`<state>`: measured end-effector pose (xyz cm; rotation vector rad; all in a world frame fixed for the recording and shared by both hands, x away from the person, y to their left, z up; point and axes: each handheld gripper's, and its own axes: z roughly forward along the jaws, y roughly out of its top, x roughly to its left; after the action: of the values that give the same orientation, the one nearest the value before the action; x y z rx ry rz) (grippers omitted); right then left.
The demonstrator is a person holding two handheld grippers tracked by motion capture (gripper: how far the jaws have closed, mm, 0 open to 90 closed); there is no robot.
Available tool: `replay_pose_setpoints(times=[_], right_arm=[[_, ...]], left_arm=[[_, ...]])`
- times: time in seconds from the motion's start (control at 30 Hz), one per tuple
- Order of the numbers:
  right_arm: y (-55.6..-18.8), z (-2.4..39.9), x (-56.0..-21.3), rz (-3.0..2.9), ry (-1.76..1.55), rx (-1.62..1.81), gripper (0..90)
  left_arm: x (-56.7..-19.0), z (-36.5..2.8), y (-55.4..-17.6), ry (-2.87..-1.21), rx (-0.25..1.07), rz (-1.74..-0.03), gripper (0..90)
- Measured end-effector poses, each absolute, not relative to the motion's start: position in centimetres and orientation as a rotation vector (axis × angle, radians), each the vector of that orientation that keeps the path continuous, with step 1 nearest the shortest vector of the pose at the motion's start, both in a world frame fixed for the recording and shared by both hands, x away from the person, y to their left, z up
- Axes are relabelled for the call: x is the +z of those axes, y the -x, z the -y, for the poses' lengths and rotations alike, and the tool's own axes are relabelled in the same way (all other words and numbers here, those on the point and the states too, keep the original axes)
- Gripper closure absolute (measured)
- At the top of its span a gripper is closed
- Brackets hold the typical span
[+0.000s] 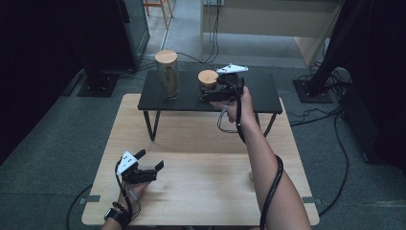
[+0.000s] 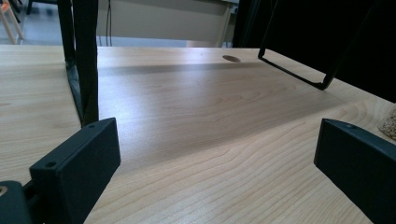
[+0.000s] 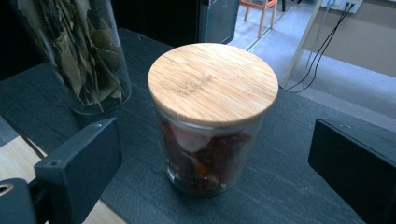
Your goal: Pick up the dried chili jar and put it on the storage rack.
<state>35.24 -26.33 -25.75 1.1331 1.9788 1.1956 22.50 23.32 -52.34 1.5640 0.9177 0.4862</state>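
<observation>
1. Shelf (image 1: 163, 98), black, stood on the wooden surface (image 1: 201, 187), carrying a tall jar (image 1: 168, 74) and a short jar (image 1: 208, 82); the right claw (image 1: 216, 94) was beside the short jar.
2. The left claw (image 2: 217, 163) gaped empty over bare wood.
3. The right claw (image 3: 215, 168) stood wide, the short jar (image 3: 212, 116) between its jaws, untouched.
</observation>
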Motion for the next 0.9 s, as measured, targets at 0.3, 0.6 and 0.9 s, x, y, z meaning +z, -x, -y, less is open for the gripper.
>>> replay_pose_setpoints(times=[0.3, 0.6, 0.9], right_arm=[[-34.1, 27.4, -26.1, -1.986, -1.119, 1.185, 2.6], [-32.6, 28.6, -26.3, -1.975, -1.091, 1.174, 2.6], [-31.5, 29.8, -27.1, -1.968, -1.098, 1.169, 2.6]], left_arm=[[-52.4, -23.3, -22.5, -1.563, 0.487, -0.917, 0.4], [-52.4, -23.3, -22.5, -1.562, 0.487, -0.917, 0.4], [-52.3, -23.2, -22.4, -1.568, 0.492, -0.920, 0.4]])
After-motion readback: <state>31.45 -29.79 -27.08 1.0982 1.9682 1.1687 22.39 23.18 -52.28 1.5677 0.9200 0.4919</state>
